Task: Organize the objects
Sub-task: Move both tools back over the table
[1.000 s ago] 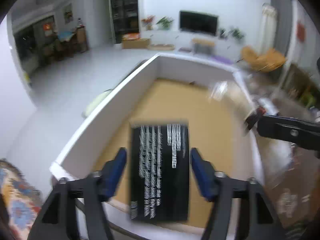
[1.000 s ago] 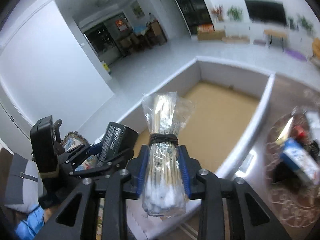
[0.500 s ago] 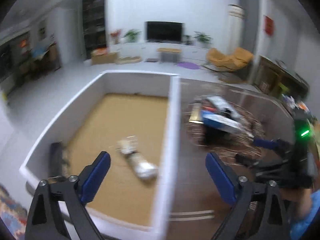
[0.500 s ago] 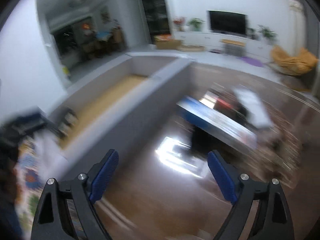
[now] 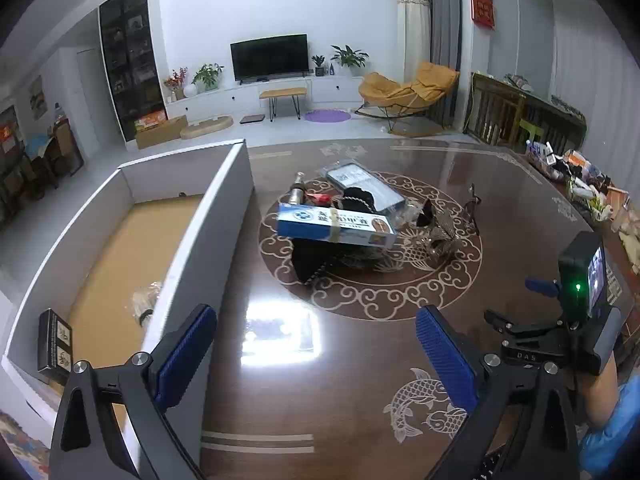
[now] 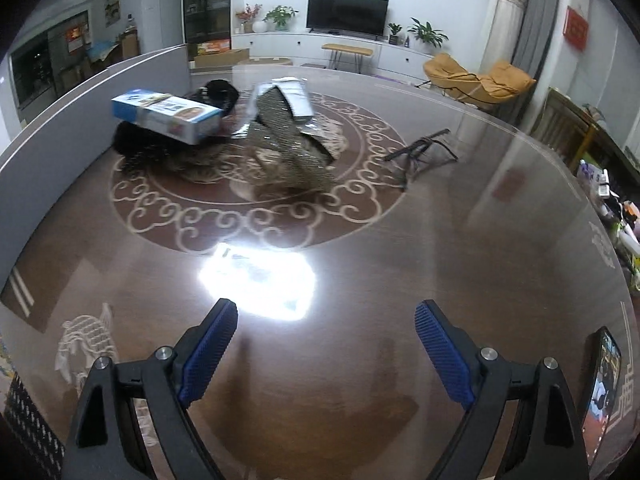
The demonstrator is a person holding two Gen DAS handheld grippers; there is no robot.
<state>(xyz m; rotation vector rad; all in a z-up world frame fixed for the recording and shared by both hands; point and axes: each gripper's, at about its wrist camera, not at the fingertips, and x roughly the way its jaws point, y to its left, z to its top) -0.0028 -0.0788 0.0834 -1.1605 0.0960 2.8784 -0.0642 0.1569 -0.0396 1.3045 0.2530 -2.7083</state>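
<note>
Both your left gripper [image 5: 316,354] and right gripper [image 6: 326,346] hang spread and empty; the blue box [image 6: 168,115] rests atop the table's [image 6: 360,240] pile, probably light and stiff, so pinch its long sides

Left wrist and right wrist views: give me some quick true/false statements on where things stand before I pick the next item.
1. Both grippers are open and empty. True: left gripper, right gripper.
2. The black box lies inside the bin. True.
3. The blue carton is in the bin. False: it rests on the pile on the table.
4. The cotton swab bundle lies on the table. False: it is in the bin.
</note>
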